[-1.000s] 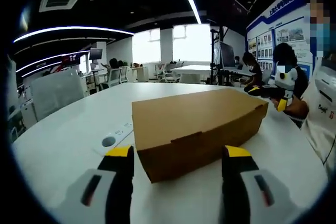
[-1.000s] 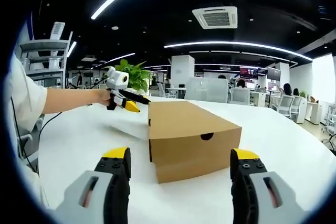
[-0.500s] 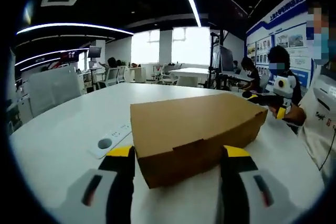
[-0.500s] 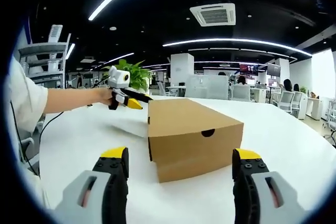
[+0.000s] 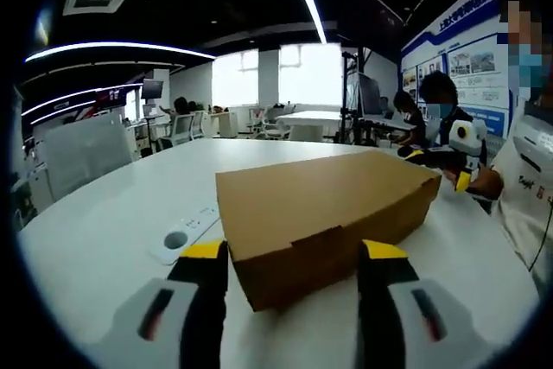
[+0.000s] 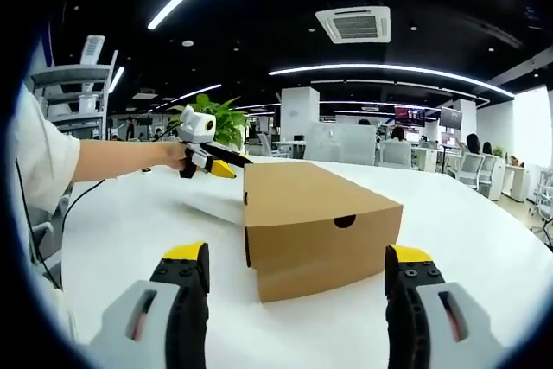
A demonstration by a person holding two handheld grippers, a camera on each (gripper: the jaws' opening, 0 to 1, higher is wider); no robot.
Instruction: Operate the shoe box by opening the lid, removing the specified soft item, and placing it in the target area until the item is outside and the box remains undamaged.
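Observation:
A brown cardboard shoe box (image 5: 321,210) lies on the white table (image 5: 104,239) with its lid down. Its near corner sits between the yellow-tipped jaws of my left gripper (image 5: 294,255), which is open. In the right gripper view the box (image 6: 304,213) shows its end wall with a finger hole (image 6: 345,221). My right gripper (image 6: 296,257) stands open a little short of that end, holding nothing. A hand holds the left gripper (image 6: 207,158) at the box's far left corner, and the right gripper (image 5: 456,158) appears beyond the box's far end.
A white power strip (image 5: 184,232) lies on the table left of the box. A person in a white shirt (image 5: 527,187) stands at the table's right edge. Behind are a potted plant (image 6: 226,127), a shelf (image 6: 78,97), office chairs and seated people.
The left gripper has edged slightly nearer to the box's corner and its jaws look a touch narrower. The box has not moved and its lid stays down. The right gripper holds its place.

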